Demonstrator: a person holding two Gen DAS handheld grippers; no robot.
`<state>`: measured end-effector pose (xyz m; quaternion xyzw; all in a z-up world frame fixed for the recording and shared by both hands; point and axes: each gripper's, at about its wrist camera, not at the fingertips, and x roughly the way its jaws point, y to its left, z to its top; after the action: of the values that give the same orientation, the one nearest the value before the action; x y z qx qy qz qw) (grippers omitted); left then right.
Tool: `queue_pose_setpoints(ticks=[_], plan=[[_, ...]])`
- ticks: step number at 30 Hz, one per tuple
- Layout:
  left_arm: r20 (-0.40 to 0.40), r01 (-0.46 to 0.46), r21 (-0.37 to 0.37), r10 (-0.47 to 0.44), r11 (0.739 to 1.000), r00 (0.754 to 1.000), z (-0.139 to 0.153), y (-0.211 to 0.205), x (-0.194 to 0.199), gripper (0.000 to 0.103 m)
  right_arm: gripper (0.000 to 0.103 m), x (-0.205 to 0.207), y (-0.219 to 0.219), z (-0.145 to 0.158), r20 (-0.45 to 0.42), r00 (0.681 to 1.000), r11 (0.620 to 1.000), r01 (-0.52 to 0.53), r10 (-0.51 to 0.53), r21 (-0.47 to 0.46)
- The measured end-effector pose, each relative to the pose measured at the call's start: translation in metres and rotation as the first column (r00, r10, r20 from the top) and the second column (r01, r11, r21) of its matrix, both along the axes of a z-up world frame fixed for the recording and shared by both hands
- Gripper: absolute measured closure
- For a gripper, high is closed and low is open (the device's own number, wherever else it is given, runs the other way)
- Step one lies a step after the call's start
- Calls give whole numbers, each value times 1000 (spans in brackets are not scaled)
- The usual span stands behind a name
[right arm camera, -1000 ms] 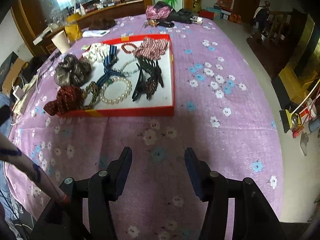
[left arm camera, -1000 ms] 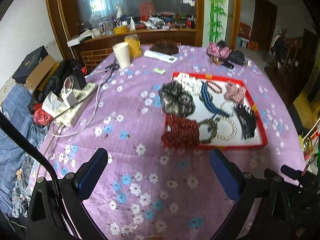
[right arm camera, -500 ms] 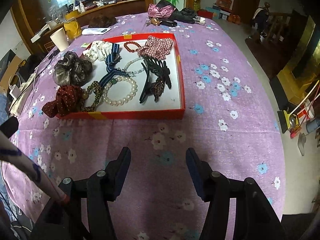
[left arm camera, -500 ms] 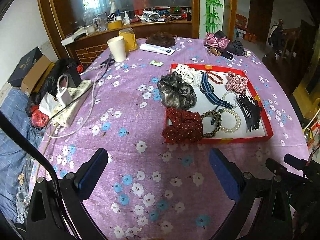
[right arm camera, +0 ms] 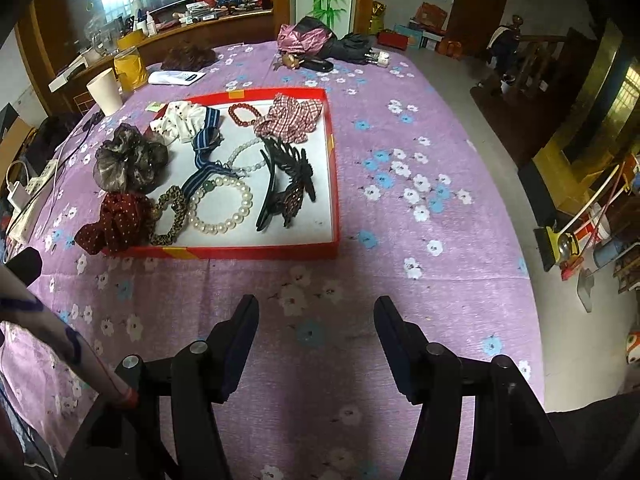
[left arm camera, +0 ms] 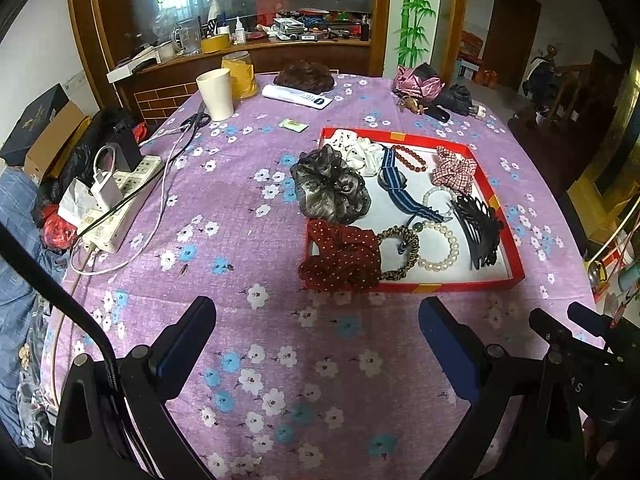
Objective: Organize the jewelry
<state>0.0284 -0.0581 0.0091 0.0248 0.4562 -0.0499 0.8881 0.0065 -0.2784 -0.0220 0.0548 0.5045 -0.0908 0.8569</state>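
Note:
A red tray [left arm camera: 452, 286] [right arm camera: 256, 251] with a white floor lies on the purple flowered cloth. It holds a pearl bracelet [left arm camera: 440, 246] [right arm camera: 222, 208], a red bead bracelet [left arm camera: 408, 158] [right arm camera: 242, 116], black hair claws [left arm camera: 480, 228] [right arm camera: 286, 184], a striped ribbon [left arm camera: 400, 188] [right arm camera: 202, 160], a leopard scrunchie [left arm camera: 400, 254] [right arm camera: 170, 216] and a plaid scrunchie [left arm camera: 454, 170] [right arm camera: 292, 118]. A dark red dotted scrunchie [left arm camera: 340, 258] [right arm camera: 114, 222] and a grey one [left arm camera: 330, 188] [right arm camera: 128, 160] hang over its left rim. My left gripper [left arm camera: 316, 330] and right gripper [right arm camera: 316, 330] are open and empty, in front of the tray.
A power strip [left arm camera: 116, 204] with chargers and cables lies at the table's left edge. A paper cup [left arm camera: 216, 94], scissors [left arm camera: 196, 120], a yellow jar [left arm camera: 239, 74] and a remote [left arm camera: 298, 97] stand at the back. Bags [right arm camera: 308, 38] lie at the far right corner.
Both views have drawn back and tilted a little, so the tray sits slightly nearer and more centred. Nothing in the tray has moved. Both grippers stay open.

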Motion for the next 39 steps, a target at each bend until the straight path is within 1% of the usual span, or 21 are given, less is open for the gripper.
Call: queue_pose_setpoints(ticks=[7, 19, 26, 31, 39], plan=[[-15, -8, -16, 8, 1000, 1000, -1, 2, -2, 2, 38, 3, 2, 2, 4, 1000, 1000, -8, 8, -1], [-11, -32, 5, 32, 999, 999, 7, -4, -10, 2, 37, 4, 1, 3, 28, 999, 999, -27, 27, 22], [-30, -52, 3, 53, 999, 998, 3, -10, -11, 2, 36, 0, -12, 0, 29, 1000, 999, -15, 13, 46], [-46, -68, -7, 67, 998, 997, -1, -14, -11, 2, 36, -1, -16, -1, 29, 999, 999, -33, 32, 40], [-23, -66, 17, 66, 998, 998, 0, -23, -17, 2, 34, -4, -19, -7, 24, 999, 998, -47, 46, 49]])
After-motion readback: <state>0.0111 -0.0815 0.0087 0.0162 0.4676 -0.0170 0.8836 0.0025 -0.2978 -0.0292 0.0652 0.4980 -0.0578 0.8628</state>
